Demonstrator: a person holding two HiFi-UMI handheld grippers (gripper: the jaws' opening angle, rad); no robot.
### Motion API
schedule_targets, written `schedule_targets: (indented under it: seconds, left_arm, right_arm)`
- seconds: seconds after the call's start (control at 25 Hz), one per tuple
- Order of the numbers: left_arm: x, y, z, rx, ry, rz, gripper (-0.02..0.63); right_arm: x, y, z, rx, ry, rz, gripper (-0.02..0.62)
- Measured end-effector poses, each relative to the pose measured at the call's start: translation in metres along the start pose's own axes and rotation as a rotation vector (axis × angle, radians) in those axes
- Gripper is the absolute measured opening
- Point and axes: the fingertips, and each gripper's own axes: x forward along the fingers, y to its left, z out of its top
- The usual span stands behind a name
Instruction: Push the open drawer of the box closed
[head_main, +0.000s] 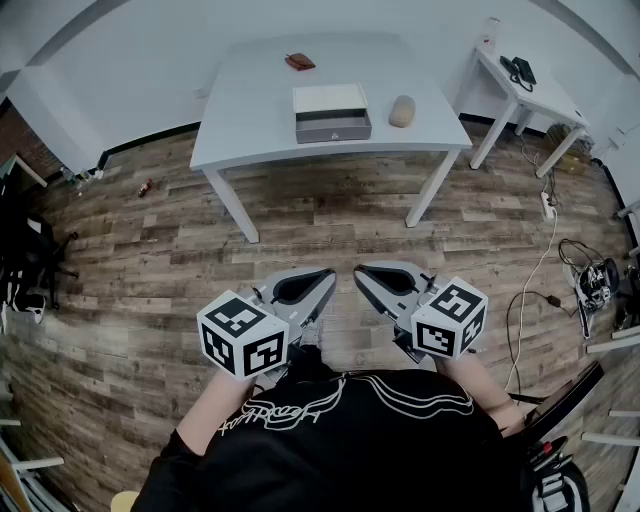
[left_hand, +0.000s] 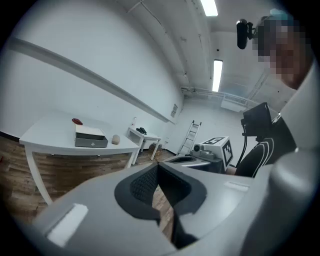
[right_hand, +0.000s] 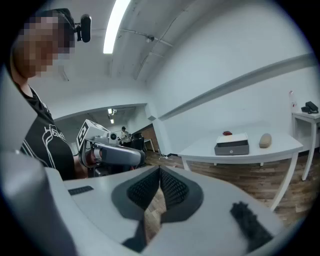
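Sitting upper centre of the head view on a white table (head_main: 250, 120) is the box (head_main: 331, 98). It has a white top, and its grey drawer (head_main: 333, 128) sticks out a bit toward the table's near edge. What's inside the drawer can't be made out in any view. There's a small pale mark at the centre of the drawer front, too small to read.

Also on the table are a flat brown thing (head_main: 299, 61), behind the box near the far edge, and a beige rounded lump (head_main: 402, 110) just beside the box on the picture's right, not touching it. A side table (head_main: 545, 100) at upper right carries a black item (head_main: 521, 71).

The left gripper (left_hand: 158, 167) has its pads pressed together w/ nothing between them, only wood floor (head_main: 330, 220) showing below the tips. The right gripper (right_hand: 159, 172) is the same, closed on nothing. Both sit low centre in the head view, tips angled toward each other and well apart from the table and box.

Each marker cube (head_main: 243, 335) bears black-and-white square patterns, no text. The person's black shirt (head_main: 340, 440) has white line print w/ script-like lettering, not legible.
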Motion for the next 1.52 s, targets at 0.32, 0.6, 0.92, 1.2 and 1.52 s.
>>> schedule_targets:
  seconds: [0.32, 0.6, 0.92, 1.2, 1.52]
  left_arm:
    - [0.028, 0.162, 0.074, -0.001, 0.029, -0.04, 0.006]
    - [0.056, 0.246, 0.114, 0.012, 0.063, -0.12, 0.006]
    - [0.092, 0.272, 0.104, -0.012, 0.095, -0.185, 0.006]
    - [0.113, 0.294, 0.095, 0.0, 0.118, -0.167, 0.006]
    - [0.138, 0.324, 0.089, -0.028, 0.154, -0.152, 0.006]
  right_arm:
    - [0.124, -0.102, 0.066, 0.033, -0.027, -0.078, 0.009]
    - [0.176, -0.161, 0.105, 0.054, -0.069, -0.196, 0.009]
    - [0.185, -0.198, 0.083, 0.085, -0.024, -0.272, 0.009]
    - [0.195, -0.242, 0.066, 0.101, -0.012, -0.321, 0.009]
    - [0.211, -0.29, 0.05, 0.072, 0.027, -0.385, 0.009]
